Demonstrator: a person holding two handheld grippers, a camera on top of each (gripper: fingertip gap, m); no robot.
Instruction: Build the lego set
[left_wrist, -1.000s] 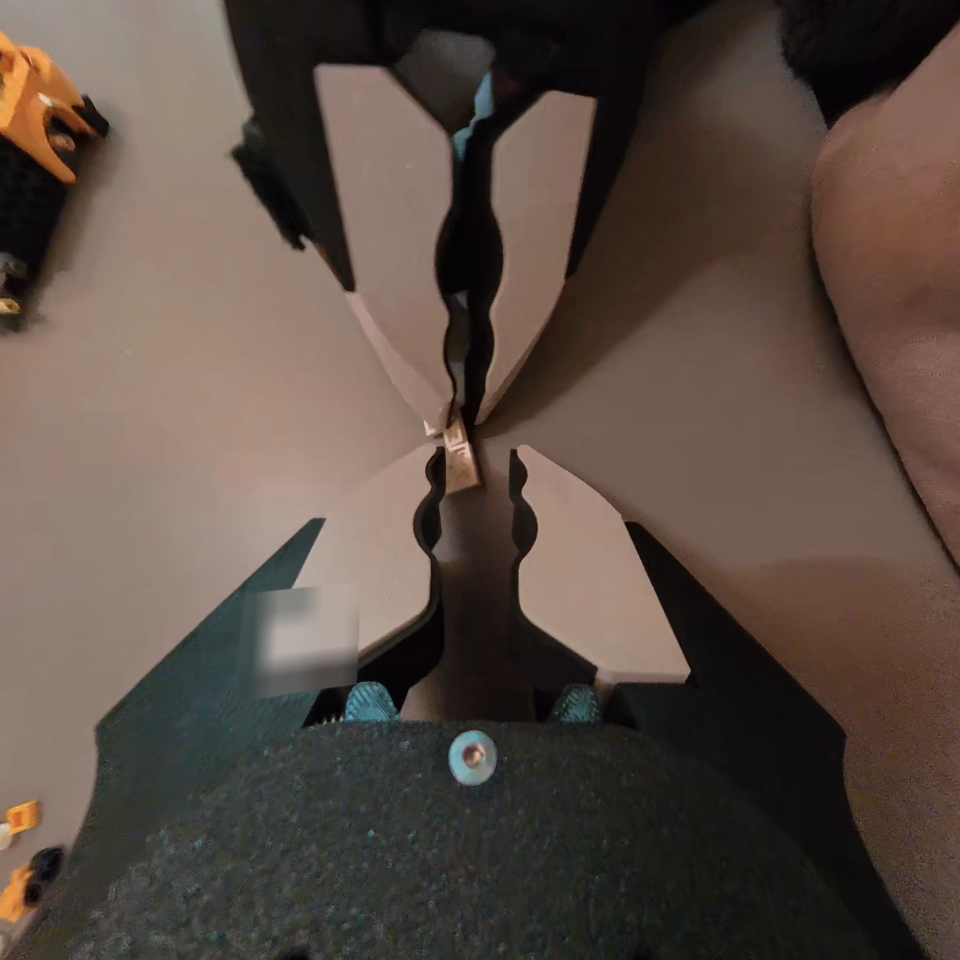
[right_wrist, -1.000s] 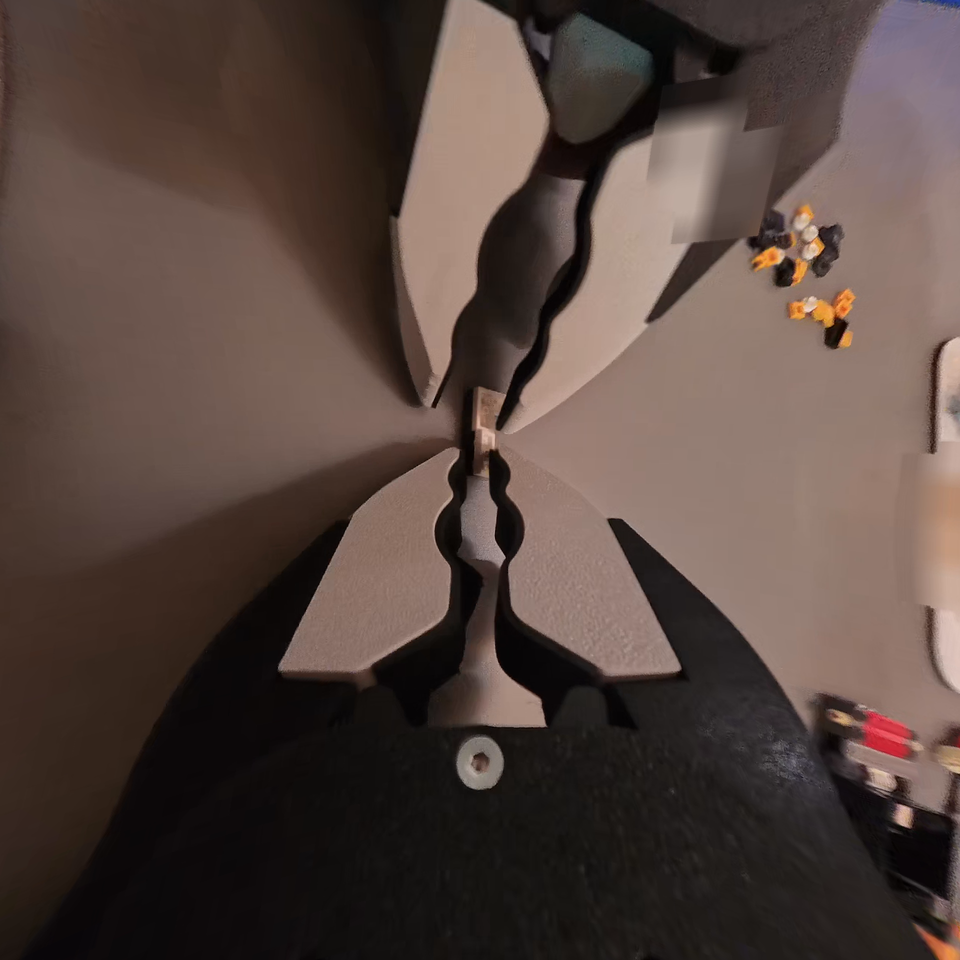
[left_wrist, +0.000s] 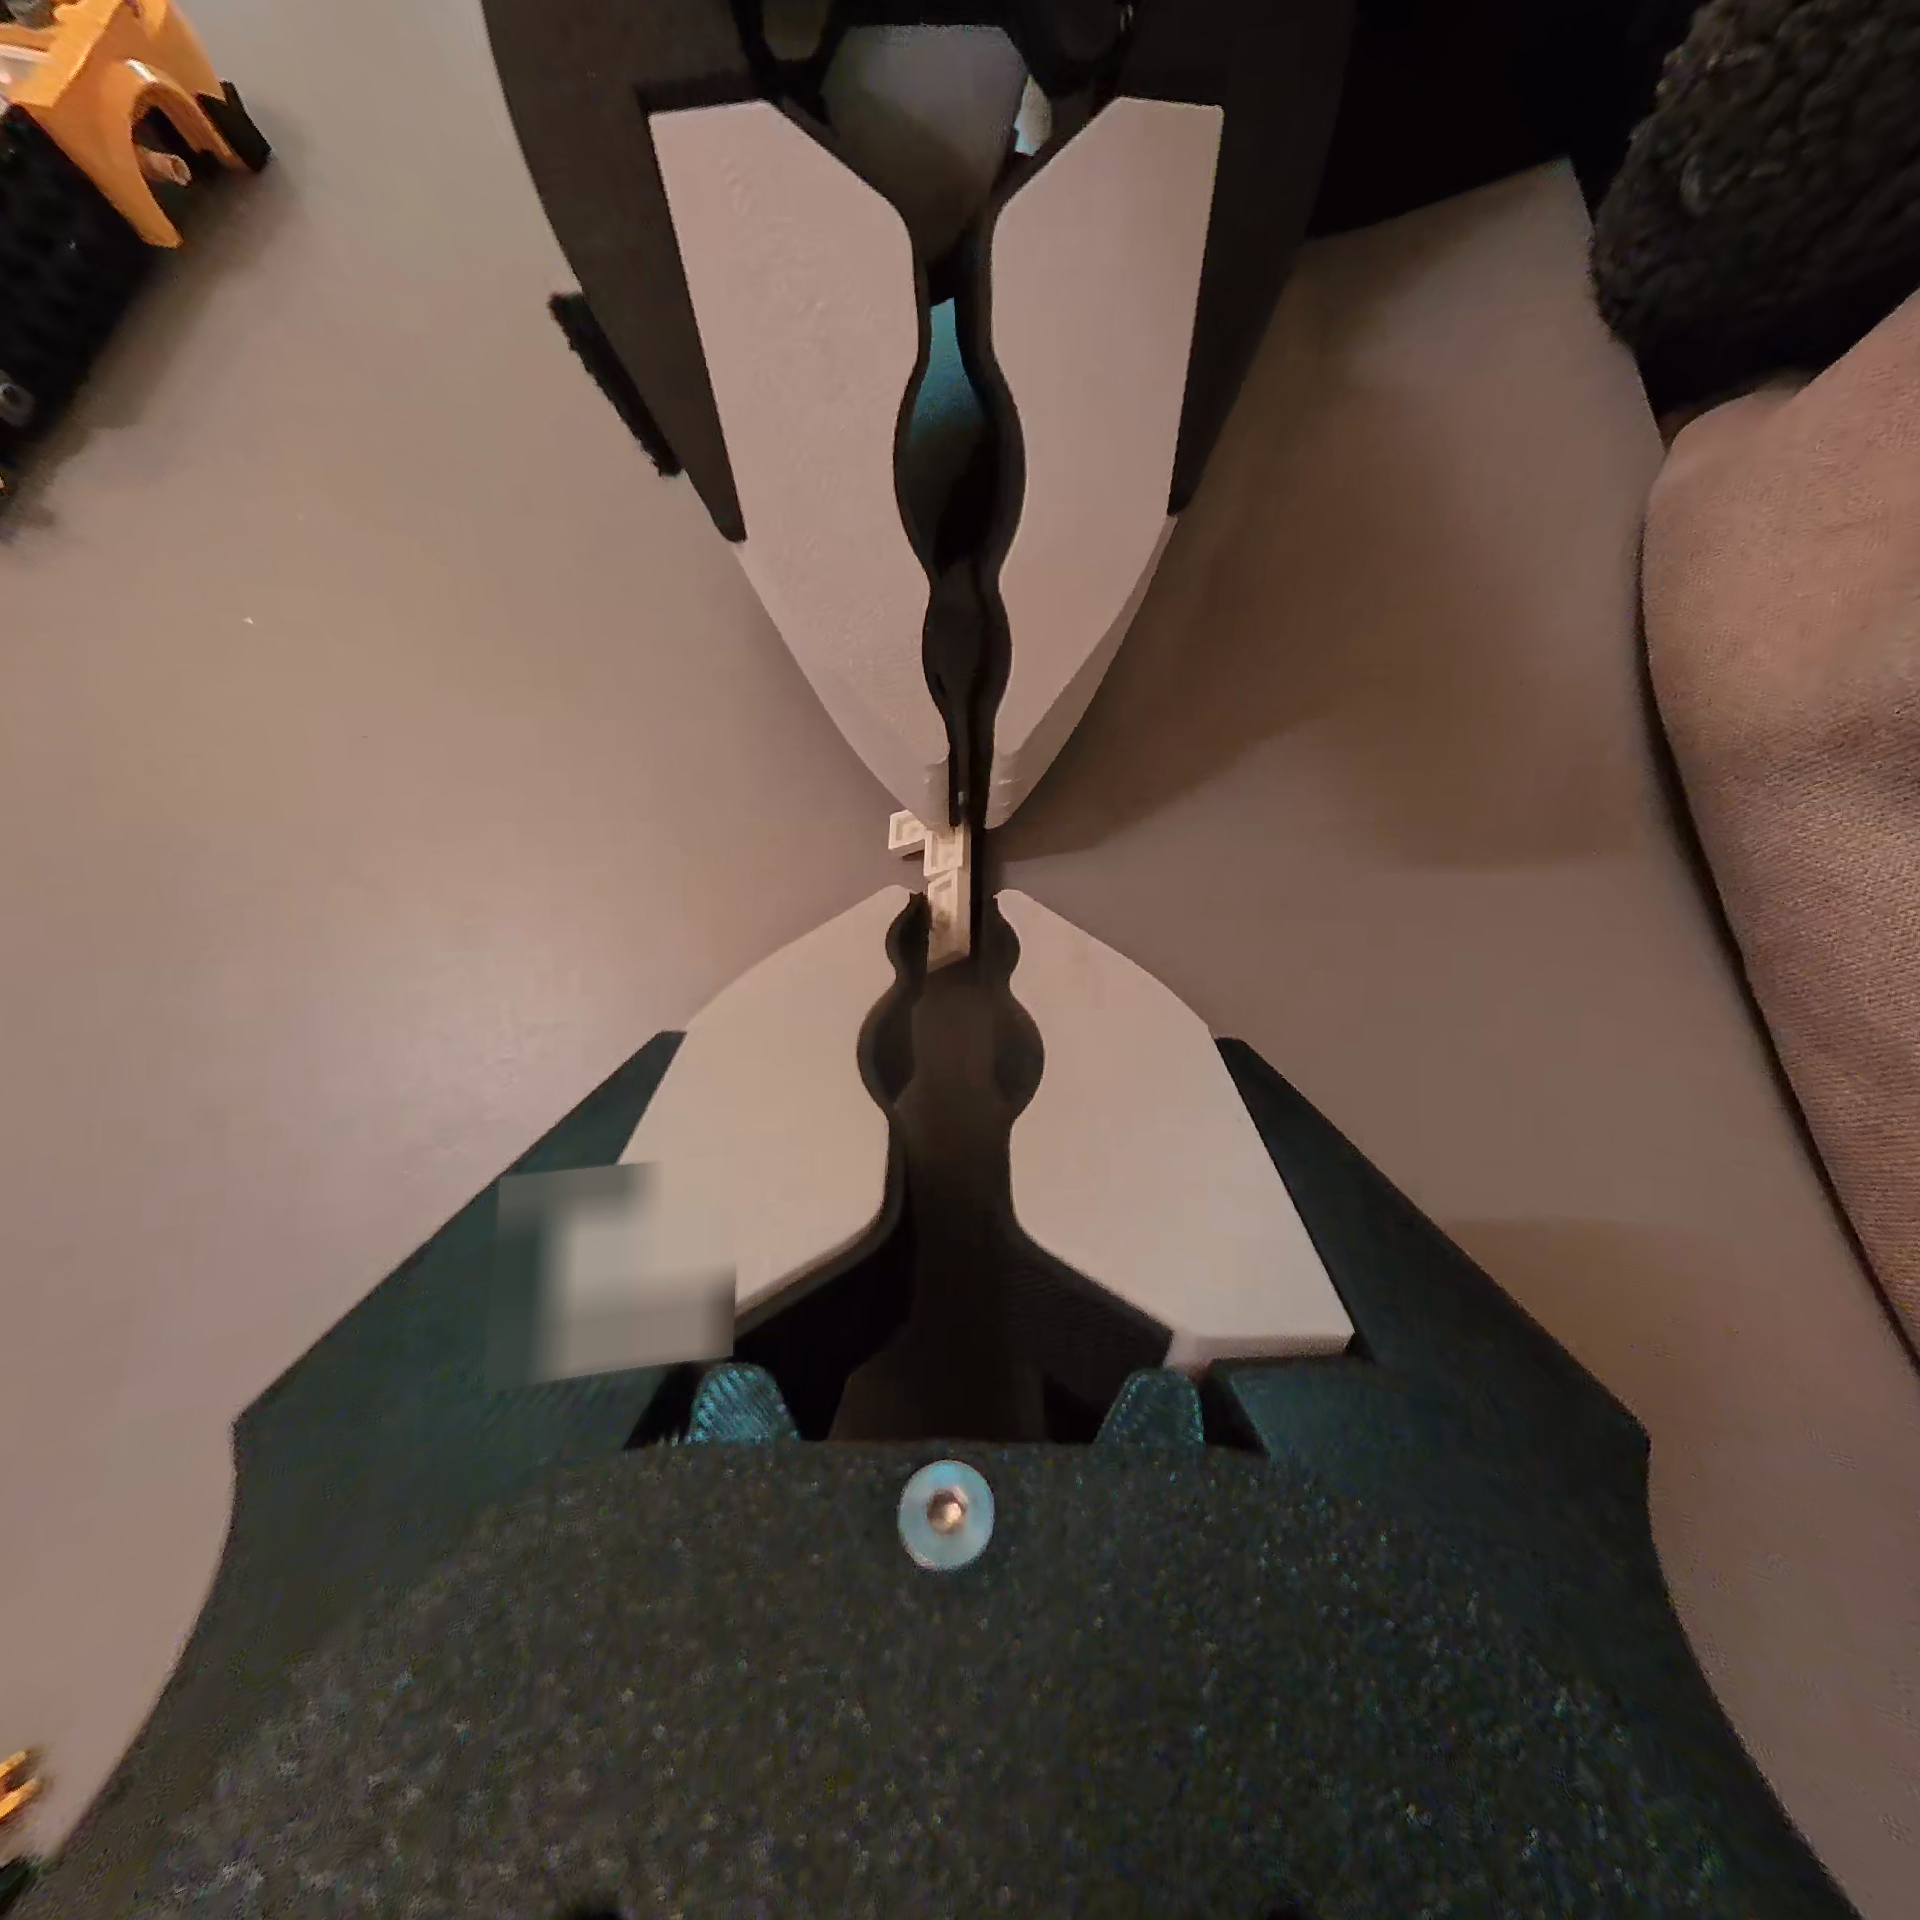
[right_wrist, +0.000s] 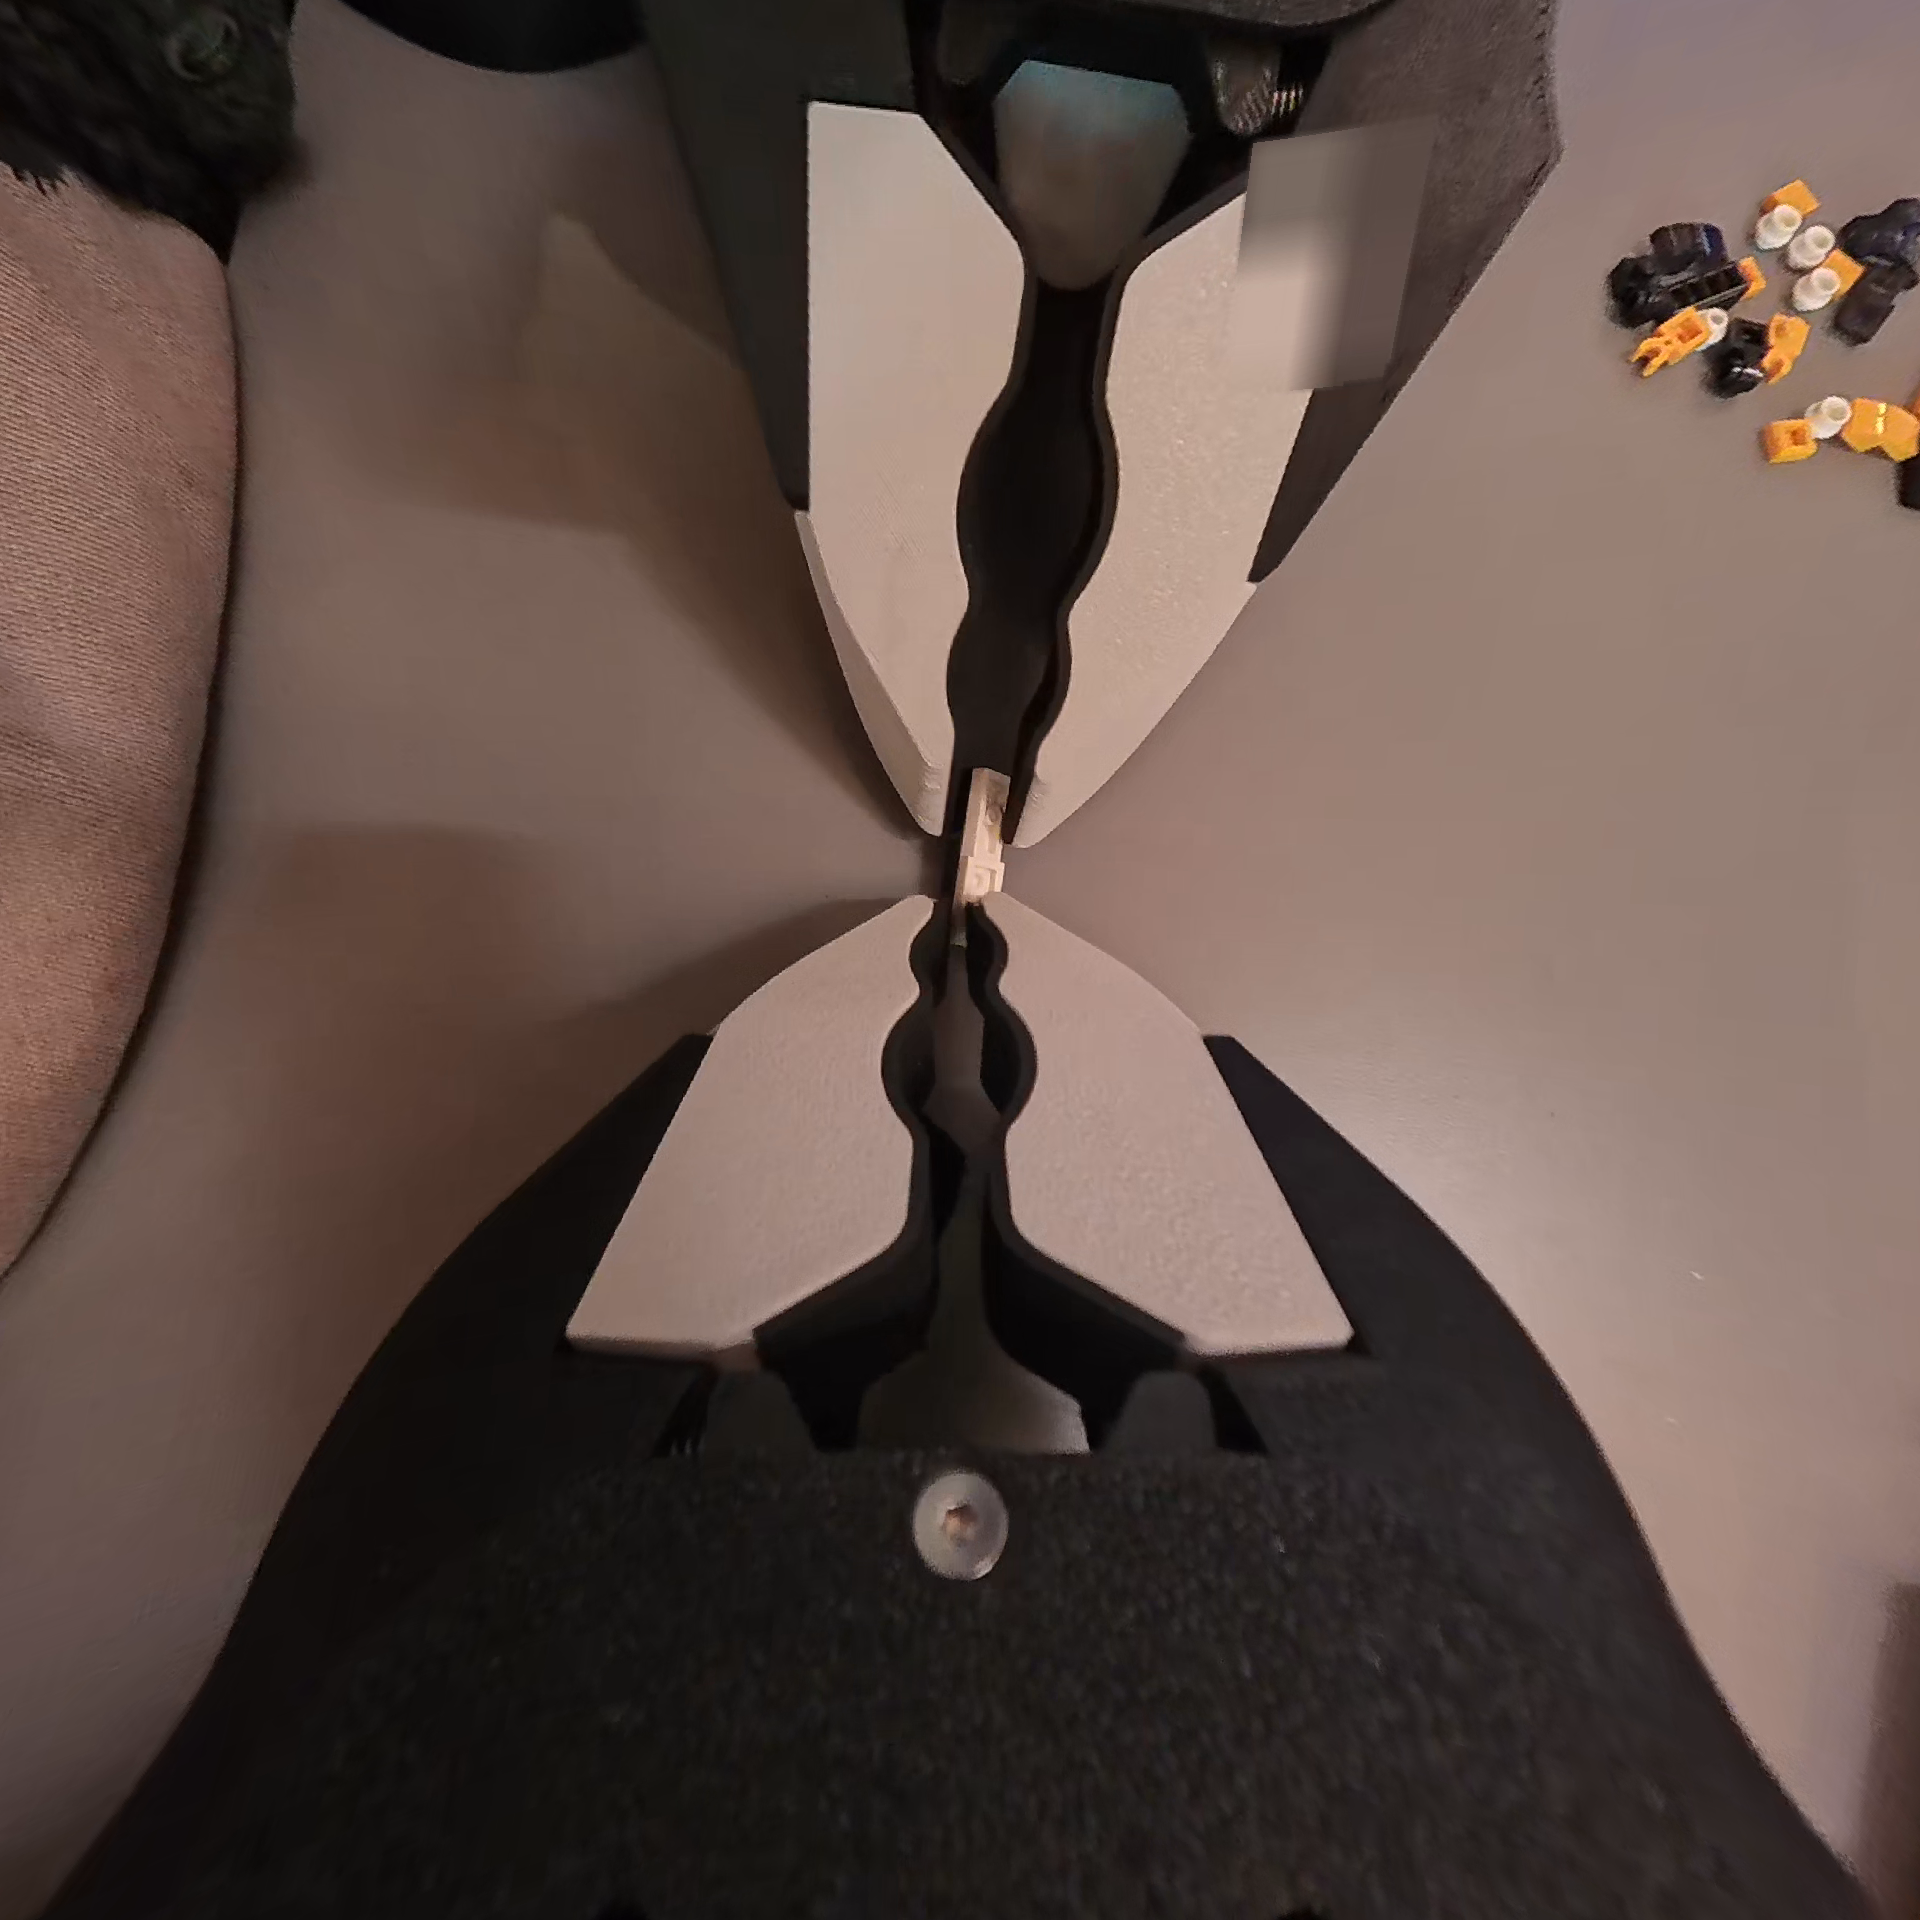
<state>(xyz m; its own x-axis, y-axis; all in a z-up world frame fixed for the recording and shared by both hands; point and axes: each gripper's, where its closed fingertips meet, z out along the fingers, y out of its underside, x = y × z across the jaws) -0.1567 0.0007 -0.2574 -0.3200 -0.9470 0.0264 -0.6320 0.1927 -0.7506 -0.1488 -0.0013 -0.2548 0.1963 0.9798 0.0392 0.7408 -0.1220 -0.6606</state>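
With both my grippers, left (left_wrist: 951, 914) and right (right_wrist: 961, 914), clamped on the white piece (left_wrist: 940, 883), I press squarely, without twisting.

Blk textured gripper (left_wrist: 951, 914) bodies, pale wavy-edged jaws, silver screw.

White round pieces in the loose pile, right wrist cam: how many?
4 white round pieces: three clustered at the pile's top, one lower beside orange pieces. Others may be hidden among black pieces or off-frame.
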